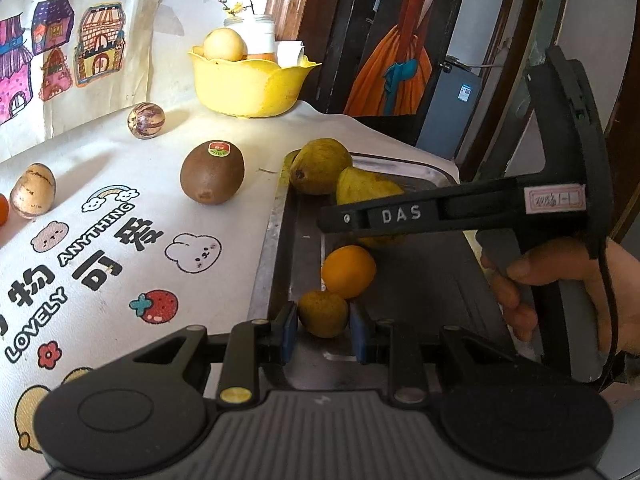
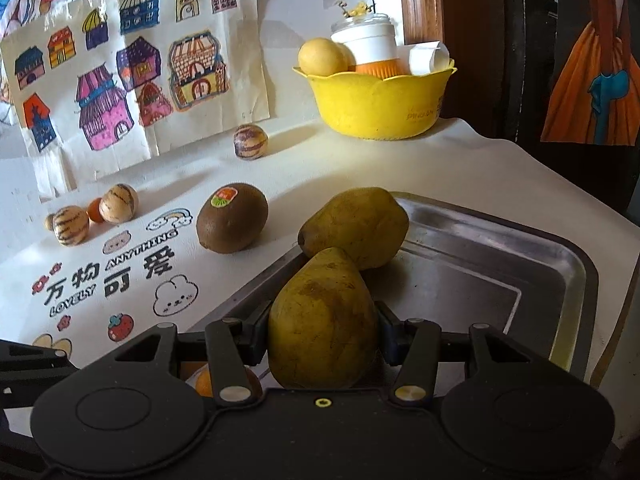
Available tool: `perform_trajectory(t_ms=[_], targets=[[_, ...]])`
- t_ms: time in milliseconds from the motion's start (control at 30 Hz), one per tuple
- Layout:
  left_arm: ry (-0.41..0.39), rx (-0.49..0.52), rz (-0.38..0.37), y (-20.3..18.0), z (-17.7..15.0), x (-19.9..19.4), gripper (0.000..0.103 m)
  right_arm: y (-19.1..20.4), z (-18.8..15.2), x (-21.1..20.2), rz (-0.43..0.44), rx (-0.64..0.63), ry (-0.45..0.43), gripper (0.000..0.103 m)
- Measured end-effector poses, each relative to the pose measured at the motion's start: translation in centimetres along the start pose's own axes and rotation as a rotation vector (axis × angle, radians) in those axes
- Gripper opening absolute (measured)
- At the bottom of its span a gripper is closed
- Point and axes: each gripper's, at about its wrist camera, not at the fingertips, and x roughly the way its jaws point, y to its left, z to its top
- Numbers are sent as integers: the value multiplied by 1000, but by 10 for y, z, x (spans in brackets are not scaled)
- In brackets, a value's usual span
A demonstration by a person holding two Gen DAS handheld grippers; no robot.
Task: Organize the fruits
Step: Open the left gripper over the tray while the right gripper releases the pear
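Observation:
A steel tray lies at the table's right. My left gripper is closed around a small greenish-yellow citrus in the tray, beside an orange. My right gripper is closed around a green-brown pear over the tray; it also shows from the side in the left wrist view. A second pear rests at the tray's far-left corner. A kiwi lies on the cloth.
A yellow bowl with a yellow fruit and a jar stands at the back. Striped melon-like fruits and a small orange fruit lie on the printed cloth. Paper drawings hang on the wall behind.

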Motion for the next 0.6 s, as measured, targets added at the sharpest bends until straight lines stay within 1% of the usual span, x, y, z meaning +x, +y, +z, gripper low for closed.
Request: perform_trajectory(t_ms=[167,300,467,600], targets=[[9,-16,2,2,-3,-2,32,0,-1,2,-2,4,8,54],[10,-23,-5,2,-3,-5,37,1,1,-7,3,-5,-32,56],[-12,-37,-11,2,-5,-20,55,7,1,-22,5,-27,-52,65],[-46,-56,15,7,-7,-41,65,11,0,-37,-1,-28,-85,74]])
